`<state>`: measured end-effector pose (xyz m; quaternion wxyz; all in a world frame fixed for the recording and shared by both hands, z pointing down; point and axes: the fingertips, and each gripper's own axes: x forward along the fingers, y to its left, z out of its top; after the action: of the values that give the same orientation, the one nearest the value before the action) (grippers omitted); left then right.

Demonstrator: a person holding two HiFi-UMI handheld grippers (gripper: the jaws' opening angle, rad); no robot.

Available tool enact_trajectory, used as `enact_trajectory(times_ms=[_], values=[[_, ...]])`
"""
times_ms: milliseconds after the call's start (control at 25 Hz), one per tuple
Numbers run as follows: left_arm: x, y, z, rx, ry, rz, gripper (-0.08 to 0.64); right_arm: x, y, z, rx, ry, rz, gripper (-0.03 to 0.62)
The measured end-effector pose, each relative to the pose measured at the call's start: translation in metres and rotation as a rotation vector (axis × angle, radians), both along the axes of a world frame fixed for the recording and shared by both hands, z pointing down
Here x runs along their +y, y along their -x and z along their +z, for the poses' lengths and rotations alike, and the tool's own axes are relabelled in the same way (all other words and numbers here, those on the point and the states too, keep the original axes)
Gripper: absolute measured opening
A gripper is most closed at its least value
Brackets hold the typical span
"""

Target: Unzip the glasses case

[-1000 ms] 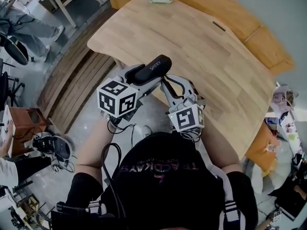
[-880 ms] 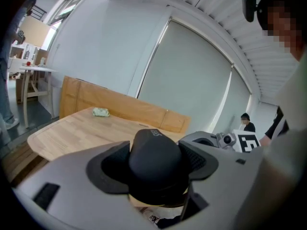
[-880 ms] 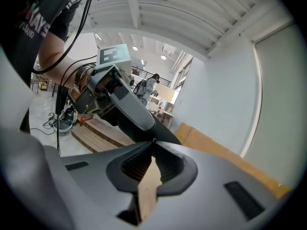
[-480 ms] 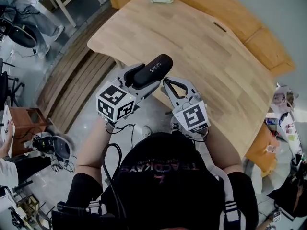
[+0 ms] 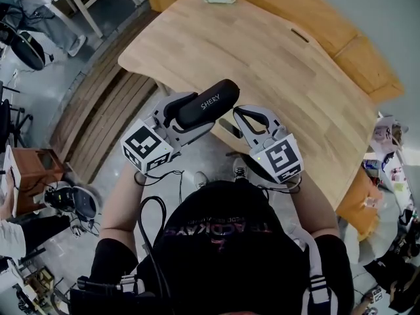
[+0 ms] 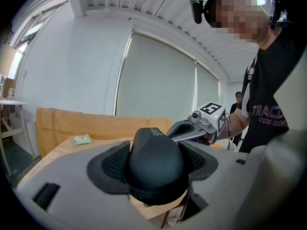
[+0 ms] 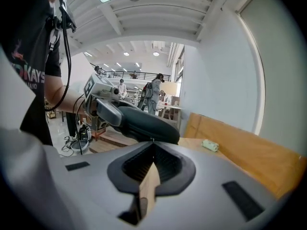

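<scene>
Between the earlier head view and this one, the left gripper (image 5: pixel 189 112) had been rolled and carried a little to the left, so that its marker cube sat lower and further left. The right gripper (image 7: pixel 152 146) had been swung out to the right.

The black glasses case (image 5: pixel 205 102) was held in the air just off the near edge of the wooden table (image 5: pixel 282 58). Its near end was clamped between the left gripper's pads, and its far end pointed up and to the right. The right gripper's jaws were pressed together, with their tips against the case's lower seam. Whether the zip pull was pinched there could not be made out.

The case was judged to be light and stiff-shelled, so a firm clamp across its body should be borne without crushing. Its rounded, matt surface might be twisted in the pads once the zip is dragged. The hold was therefore best kept across the broad end, clear of the seam. The pull was judged small and easily lost, and should be taken squarely at the jaw tips.
</scene>
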<state>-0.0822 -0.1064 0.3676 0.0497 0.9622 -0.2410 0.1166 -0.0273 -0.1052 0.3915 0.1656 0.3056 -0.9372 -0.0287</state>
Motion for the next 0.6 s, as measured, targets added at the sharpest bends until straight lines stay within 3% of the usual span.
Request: enact_trajectory(times_ms=[200,600], values=[[0.020,0.004,-0.007,0.019,-0.029,0.103,0.324,0.005,-0.015,-0.007,-0.015,0.061,-0.039,0.018],[0.060,0.002,-0.017,0.035,-0.017,0.254,0.319,0.030,-0.027,-0.012,0.063,0.114,-0.264,0.020]])
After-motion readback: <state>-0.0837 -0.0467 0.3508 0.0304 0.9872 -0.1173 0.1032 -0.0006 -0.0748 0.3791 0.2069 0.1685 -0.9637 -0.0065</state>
